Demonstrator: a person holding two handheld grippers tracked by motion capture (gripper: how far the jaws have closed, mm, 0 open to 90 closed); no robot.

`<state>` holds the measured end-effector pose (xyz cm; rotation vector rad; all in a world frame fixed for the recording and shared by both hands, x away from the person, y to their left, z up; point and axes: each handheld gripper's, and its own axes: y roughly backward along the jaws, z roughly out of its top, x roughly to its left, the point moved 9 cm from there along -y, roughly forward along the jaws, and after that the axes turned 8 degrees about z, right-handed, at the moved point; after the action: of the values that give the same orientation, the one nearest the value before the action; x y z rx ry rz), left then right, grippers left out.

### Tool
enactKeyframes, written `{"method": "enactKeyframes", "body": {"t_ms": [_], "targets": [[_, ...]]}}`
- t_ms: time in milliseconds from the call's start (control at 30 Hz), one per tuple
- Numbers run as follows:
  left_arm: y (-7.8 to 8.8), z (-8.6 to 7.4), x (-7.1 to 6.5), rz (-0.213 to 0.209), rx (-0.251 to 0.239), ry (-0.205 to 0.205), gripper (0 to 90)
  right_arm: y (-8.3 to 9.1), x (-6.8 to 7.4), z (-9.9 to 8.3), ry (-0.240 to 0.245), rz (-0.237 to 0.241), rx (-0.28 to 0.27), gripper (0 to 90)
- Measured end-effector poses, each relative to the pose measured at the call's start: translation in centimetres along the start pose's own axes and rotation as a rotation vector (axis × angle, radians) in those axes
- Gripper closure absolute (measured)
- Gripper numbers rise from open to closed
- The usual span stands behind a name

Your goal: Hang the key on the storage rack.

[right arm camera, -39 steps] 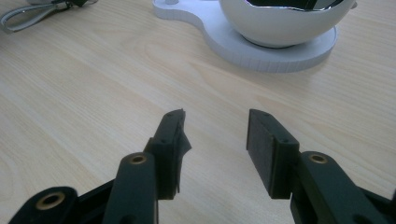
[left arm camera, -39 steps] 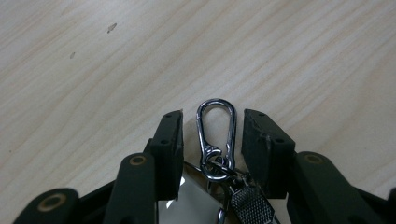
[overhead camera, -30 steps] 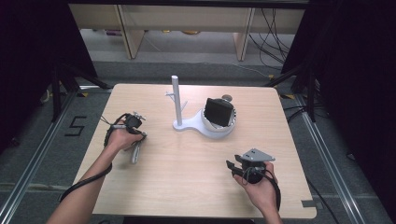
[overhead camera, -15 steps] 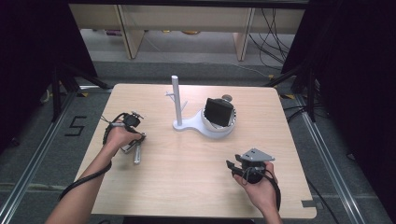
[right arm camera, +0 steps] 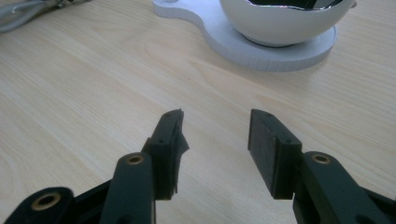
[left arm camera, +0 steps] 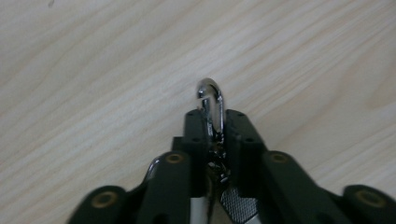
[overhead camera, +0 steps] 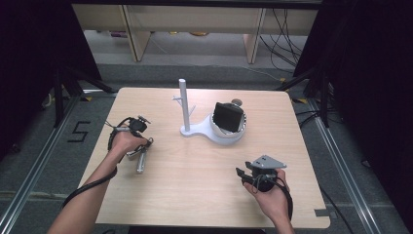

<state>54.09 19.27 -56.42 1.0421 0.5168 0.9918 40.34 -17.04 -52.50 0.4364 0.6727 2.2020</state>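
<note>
My left gripper [overhead camera: 140, 152] rests on the left side of the table and points down at the wood. In the left gripper view its jaws [left arm camera: 214, 122] have just been closing and are shut on a chrome snap hook [left arm camera: 211, 94], whose curved end sticks out past the pads. A silvery piece [overhead camera: 141, 163] trails from it on the table. My right gripper [overhead camera: 240, 172] lies near the front right edge. Its jaws [right arm camera: 215, 128] stand open with nothing between them and face the white stand [right arm camera: 261, 51].
The white stand [overhead camera: 195, 130] sits mid-table at the back, with an upright post [overhead camera: 182, 102] and a bowl [overhead camera: 231, 136] holding a dark boxy object [overhead camera: 228, 117]. A cable [right arm camera: 28, 14] lies at the far left in the right gripper view. Bare wood lies between the hands.
</note>
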Motion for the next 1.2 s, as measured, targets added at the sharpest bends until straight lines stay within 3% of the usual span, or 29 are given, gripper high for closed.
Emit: {"method": "enactKeyframes", "body": {"t_ms": [33, 167, 267, 333, 500, 600, 667, 700, 800, 967, 1000, 1033, 1100, 1200], "targets": [[0.0, -0.1, -0.2, 0.005, -0.014, -0.029, 83.7, 0.0, 0.0, 0.0, -0.001, -0.001, 0.000, 55.9], [-0.2, -0.3, -0.1, -0.004, -0.040, -0.016, 83.7, -0.1, 0.0, -0.1, -0.001, -0.002, 0.004, 55.7], [-0.3, -0.7, -0.1, -0.028, -0.019, -0.035, 83.7, -0.3, 0.2, -0.2, -0.019, 0.008, 0.006, 55.3], [-0.4, -0.6, -0.2, -0.042, -0.025, -0.033, 83.4, -0.3, 0.1, -0.2, -0.001, 0.001, 0.009, 55.2], [-0.4, -0.5, 0.0, -0.055, -0.028, -0.025, 83.5, -0.3, 0.2, -0.3, -0.009, 0.005, 0.012, 55.0], [-0.5, -0.4, -0.1, -0.041, -0.031, -0.040, 84.0, -0.3, 0.2, -0.3, -0.010, 0.005, 0.013, 54.6], [-0.4, -0.5, -0.2, -0.047, -0.035, -0.057, 84.1, -0.3, 0.1, -0.3, -0.005, 0.002, 0.011, 54.4], [-0.4, -0.6, -0.5, -0.072, -0.048, -0.060, 84.2, -0.3, 0.2, -0.4, -0.021, 0.010, 0.016, 54.4], [-0.3, -0.7, -0.5, -0.061, -0.060, -0.069, 84.3, -0.3, 0.0, -0.4, -0.010, 0.003, 0.010, 54.4], [0.6, -0.5, -0.6, -0.073, -0.132, -0.049, 84.4, -0.3, 0.0, -0.4, -0.010, 0.002, 0.009, 54.4], [0.8, -0.4, -0.6, -0.072, -0.167, -0.034, 84.4, -0.2, 0.2, -0.5, -0.041, 0.003, 0.012, 54.3], [1.3, -0.4, -0.7, -0.078, -0.192, -0.034, 84.4, -0.2, -0.1, -0.4, -0.017, -0.003, 0.007, 54.3], [1.5, -0.4, -0.8, -0.083, -0.207, -0.025, 84.4, -0.2, -0.1, -0.4, -0.013, -0.004, 0.008, 54.4], [2.0, -0.4, -0.8, -0.109, -0.278, -0.013, 84.5, -0.2, -0.2, -0.5, -0.012, -0.006, 0.006, 54.3]]}}
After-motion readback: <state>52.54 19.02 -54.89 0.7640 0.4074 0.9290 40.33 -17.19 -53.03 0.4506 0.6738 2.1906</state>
